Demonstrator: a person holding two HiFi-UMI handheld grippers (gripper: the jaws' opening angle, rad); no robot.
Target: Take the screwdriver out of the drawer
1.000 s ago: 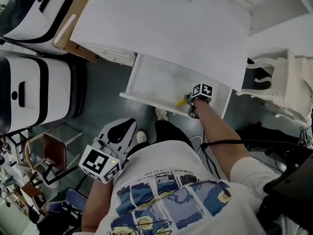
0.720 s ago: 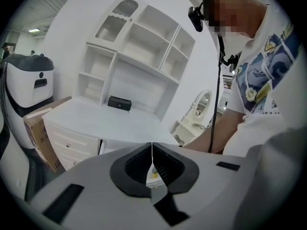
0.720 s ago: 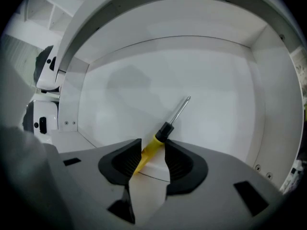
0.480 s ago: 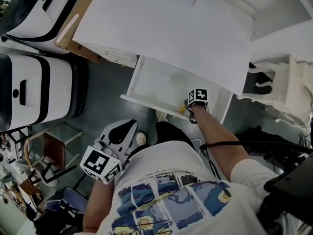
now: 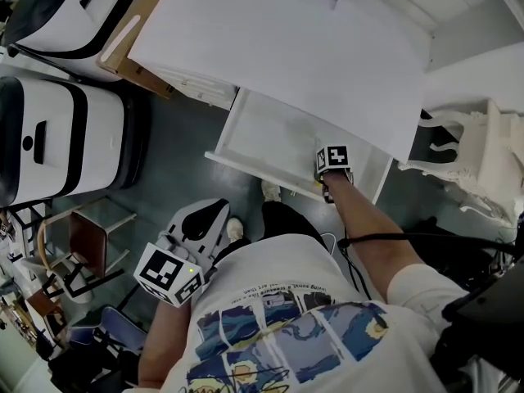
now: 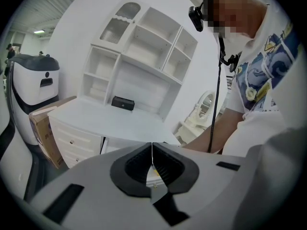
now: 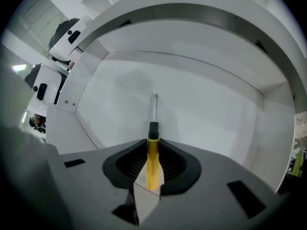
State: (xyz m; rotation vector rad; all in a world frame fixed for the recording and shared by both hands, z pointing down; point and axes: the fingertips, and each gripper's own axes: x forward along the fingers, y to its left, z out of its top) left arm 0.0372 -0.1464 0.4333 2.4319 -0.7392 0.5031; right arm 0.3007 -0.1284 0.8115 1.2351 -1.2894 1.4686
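So the right hand-held gripper [image 7: 153, 148] is closing its jaws on the yellow-handled screwdriver [image 7: 153, 131], and the pads already sit against both sides of the handle. The handle is plain smooth yellow plastic, then there's a short black collar, then a thin shiny metal shaft running straight up the middle of the right gripper view. Can't tell if the tip touches anything.

The screwdriver is inside the pulled-out white drawer [image 7: 206, 114], over its bare pale floor and near the front edge. In the head view that drawer sticks out from under the big white counter [image 5: 278, 47] in the upper middle.

The left hand-held gripper [image 6: 152, 159] is way off at the lower left of the head view, with its jaws pressed together and nothing in them.
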